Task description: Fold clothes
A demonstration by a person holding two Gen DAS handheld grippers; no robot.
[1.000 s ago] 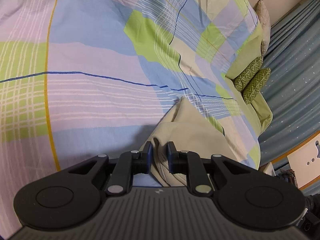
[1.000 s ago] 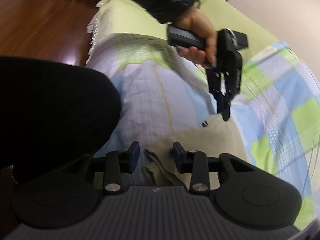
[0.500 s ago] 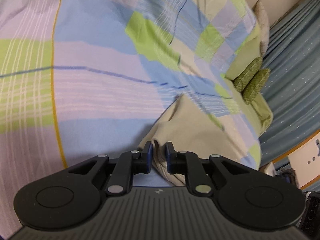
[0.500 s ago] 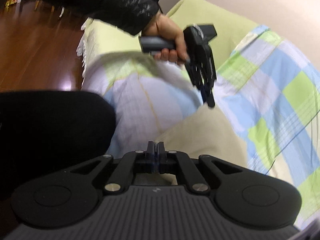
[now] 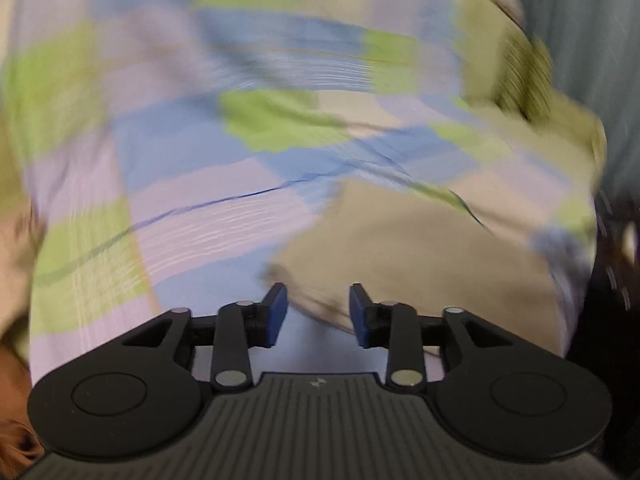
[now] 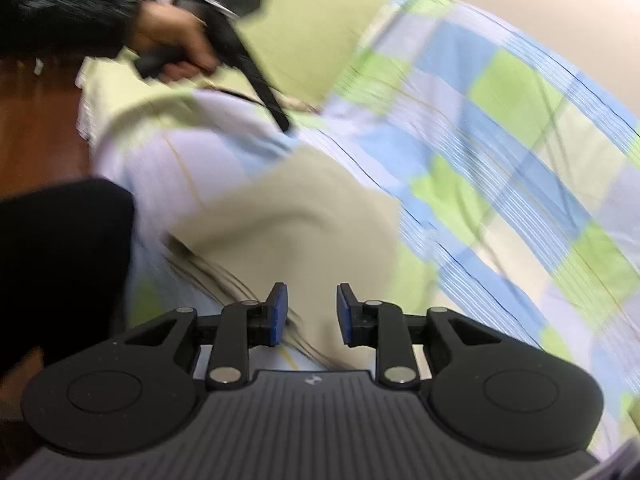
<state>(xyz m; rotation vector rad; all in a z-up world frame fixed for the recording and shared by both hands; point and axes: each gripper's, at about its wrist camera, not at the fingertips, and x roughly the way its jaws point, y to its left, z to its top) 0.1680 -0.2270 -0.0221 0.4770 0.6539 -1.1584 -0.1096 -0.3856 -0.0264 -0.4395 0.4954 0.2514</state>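
Note:
A beige garment (image 5: 420, 248) lies folded on the checked bedspread (image 5: 192, 216). My left gripper (image 5: 318, 308) hovers over its near edge. Its jaws are opening and the blue pads (image 5: 276, 312) stand clear of the cloth, which shows through the gap. In the right wrist view the same beige garment (image 6: 300, 220) lies ahead of my right gripper (image 6: 311, 308). Those jaws are opening too, with the garment's edge behind the gap and nothing pinched. A hand carries the left gripper (image 6: 285, 127) above the garment's far corner.
The bedspread (image 6: 500, 140) of green, blue and lilac squares runs far to the right. A dark mass (image 6: 60, 264) fills the left of the right wrist view, with wooden floor (image 6: 36, 128) beyond the bed's edge. Green pillows (image 5: 520, 80) and a blue curtain (image 5: 592, 40) lie at the far right.
Both grippers were shut on the beige garment's edge and now stand apart from it, so the garment rests on the bed. The left gripper has lifted, swung and rolled, blurring its view.

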